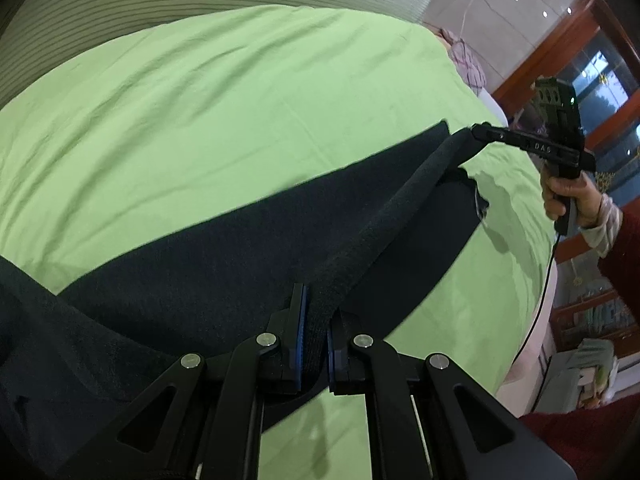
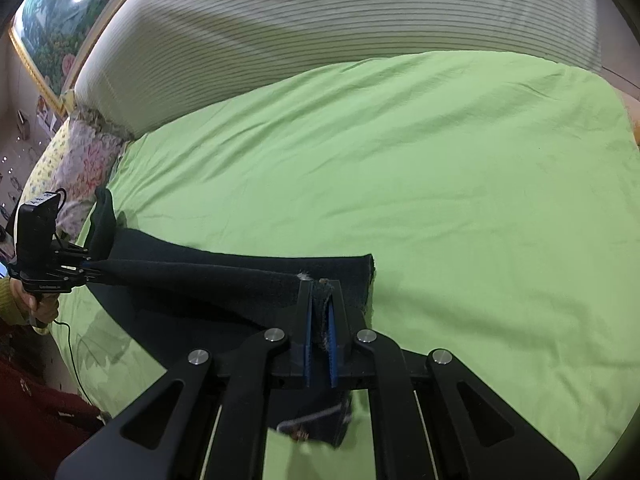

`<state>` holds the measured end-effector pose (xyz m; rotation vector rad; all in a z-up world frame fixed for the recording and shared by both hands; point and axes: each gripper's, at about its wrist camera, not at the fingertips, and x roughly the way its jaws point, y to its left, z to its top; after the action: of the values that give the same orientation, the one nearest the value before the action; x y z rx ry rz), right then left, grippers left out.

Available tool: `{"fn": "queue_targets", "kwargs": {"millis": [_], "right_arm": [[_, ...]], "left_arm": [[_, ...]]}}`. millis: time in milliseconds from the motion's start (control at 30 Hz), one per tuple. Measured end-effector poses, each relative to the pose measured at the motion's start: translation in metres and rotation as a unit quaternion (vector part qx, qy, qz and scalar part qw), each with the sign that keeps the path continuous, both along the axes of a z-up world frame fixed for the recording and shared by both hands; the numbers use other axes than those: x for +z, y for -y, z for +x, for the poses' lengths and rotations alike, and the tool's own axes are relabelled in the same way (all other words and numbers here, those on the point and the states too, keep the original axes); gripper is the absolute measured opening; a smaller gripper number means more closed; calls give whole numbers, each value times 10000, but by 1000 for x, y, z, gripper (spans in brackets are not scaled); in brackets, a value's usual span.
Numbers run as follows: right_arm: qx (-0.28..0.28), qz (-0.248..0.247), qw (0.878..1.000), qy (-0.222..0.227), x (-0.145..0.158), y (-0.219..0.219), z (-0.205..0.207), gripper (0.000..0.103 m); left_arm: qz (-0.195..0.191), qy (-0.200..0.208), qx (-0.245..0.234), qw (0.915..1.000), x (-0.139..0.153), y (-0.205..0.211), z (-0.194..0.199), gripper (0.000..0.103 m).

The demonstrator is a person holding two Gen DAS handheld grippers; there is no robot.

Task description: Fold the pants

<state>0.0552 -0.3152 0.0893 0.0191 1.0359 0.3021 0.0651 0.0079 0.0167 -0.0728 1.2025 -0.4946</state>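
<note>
A wrinkled light-green cotton bedsheet point(image 2: 400, 168) covers the bed. Toward twelve o'clock, touching its far edge, lies a pale bolster with thin horizontal stripes point(image 2: 320, 28). At nine o'clock sits a pink floral-print pillow point(image 2: 86, 160), and at ten o'clock hangs a gold-framed landscape painting point(image 2: 52, 28).

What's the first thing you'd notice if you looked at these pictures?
The big bright green sheet covering the bed, with dark pants lying across it. Then the two black tongs: the left tongs and the right tongs each pinch one end of the pants, lifting a stretched ridge of cloth between them.
</note>
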Motion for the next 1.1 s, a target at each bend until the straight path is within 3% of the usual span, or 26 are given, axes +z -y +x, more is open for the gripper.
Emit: {"fn": "queue_targets", "kwargs": {"millis": [133,400,467,600,667,733,867,933,1000,1100], "right_arm": [[52,-292,9996,16,-5,-1,-20,7],[-121,-682,9969,-383,-41,-1,-31,7],[-205,-654,9965,-489,-47,-3,-30,8],[-430,-807,9945,-519,-49,-4,-34,20],[-598,-790,9938,-500,-48,3,-37,25],[-819,-657,9935,-448,-42,7,-43,26],[-1066,-257,9939,-125,-23,0,-52,31],[-1010,-81,9948,26,-16,-13,-54,46],[-856,26,9962,177,-14,-37,-55,48],[-551,299,9980,111,-24,-72,-47,48]], "left_arm": [[-20,-30,13,10000,-4,0,-10,6],[49,-113,70,9999,-30,14,-20,8],[91,-206,135,9997,-37,16,-22,14],[11,-266,355,9990,-38,13,-30,20],[-53,-357,508,9981,-39,8,-35,32],[-183,-468,664,9965,-40,3,-40,35],[-375,-603,1160,9907,-34,-19,-51,41],[-478,-618,1534,9851,-27,-32,-56,46],[-389,-575,1866,9800,-20,-44,-57,54],[-308,-578,2393,9687,-9,-66,-57,56]]}}
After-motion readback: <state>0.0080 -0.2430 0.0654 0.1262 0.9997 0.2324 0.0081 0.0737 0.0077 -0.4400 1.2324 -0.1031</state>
